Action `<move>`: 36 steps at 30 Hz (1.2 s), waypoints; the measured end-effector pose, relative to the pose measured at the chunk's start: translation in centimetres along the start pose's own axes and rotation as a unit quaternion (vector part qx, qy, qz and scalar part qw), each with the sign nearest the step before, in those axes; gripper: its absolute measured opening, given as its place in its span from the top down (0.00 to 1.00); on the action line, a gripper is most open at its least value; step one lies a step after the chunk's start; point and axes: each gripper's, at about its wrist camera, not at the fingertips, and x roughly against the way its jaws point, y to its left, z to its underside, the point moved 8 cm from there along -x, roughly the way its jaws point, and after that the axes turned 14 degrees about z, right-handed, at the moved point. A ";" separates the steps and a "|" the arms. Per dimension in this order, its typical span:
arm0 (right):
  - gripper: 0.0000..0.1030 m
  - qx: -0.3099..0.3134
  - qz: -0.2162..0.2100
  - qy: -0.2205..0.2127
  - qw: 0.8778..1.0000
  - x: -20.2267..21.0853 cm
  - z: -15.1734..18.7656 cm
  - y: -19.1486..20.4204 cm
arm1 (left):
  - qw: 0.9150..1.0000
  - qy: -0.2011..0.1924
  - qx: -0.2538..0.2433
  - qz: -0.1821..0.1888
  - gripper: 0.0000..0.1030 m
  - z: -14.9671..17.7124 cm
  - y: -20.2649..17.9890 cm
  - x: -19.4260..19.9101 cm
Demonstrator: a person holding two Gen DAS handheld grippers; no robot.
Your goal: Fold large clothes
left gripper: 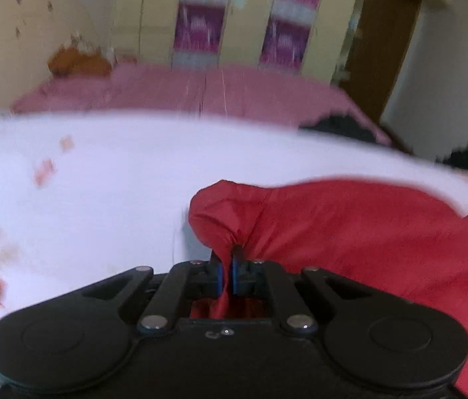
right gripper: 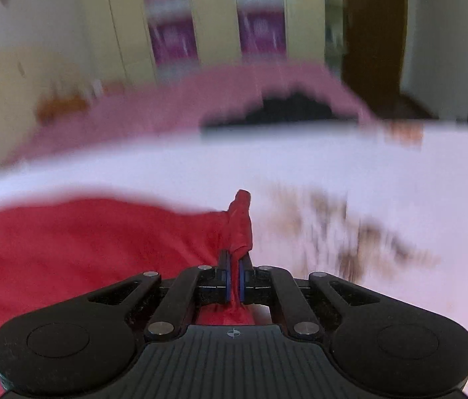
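1. The red garment is lying on a white sheet patterned with small reddish-brown prints, spreading between the two grippers and bunching up where each one is pinching it.
2. The left gripper is clamping a gathered fold of the red cloth between its blue pads; the jaws are pressing together with only fabric between them, and a puffed lobe of cloth is standing up just past the tips.
3. The right gripper is likewise closing tight on a twisted corner of the same garment, a narrow tail of fabric poking upward beyond its fingers.
4. Both tools are pointing steeply downward toward the sheet, each tilting a little.
5. Beyond the white sheet, a pink bedspread is stretching toward cream wardrobe doors with purple panels.
6. A dark item is resting on the pink cover near its far edge; blur is making it impossible to identify.
7. An orange-brown heap is sitting by the headboard, also too smeared to name.
8. The garment's lower edges are running out of both views, so its full shape is staying unclear.
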 end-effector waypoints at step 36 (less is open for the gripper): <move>0.42 0.086 -0.132 -0.083 0.984 15.9 6.8 10.9 | 0.991 -0.042 -0.106 0.063 0.34 6.3 -17.0 8.7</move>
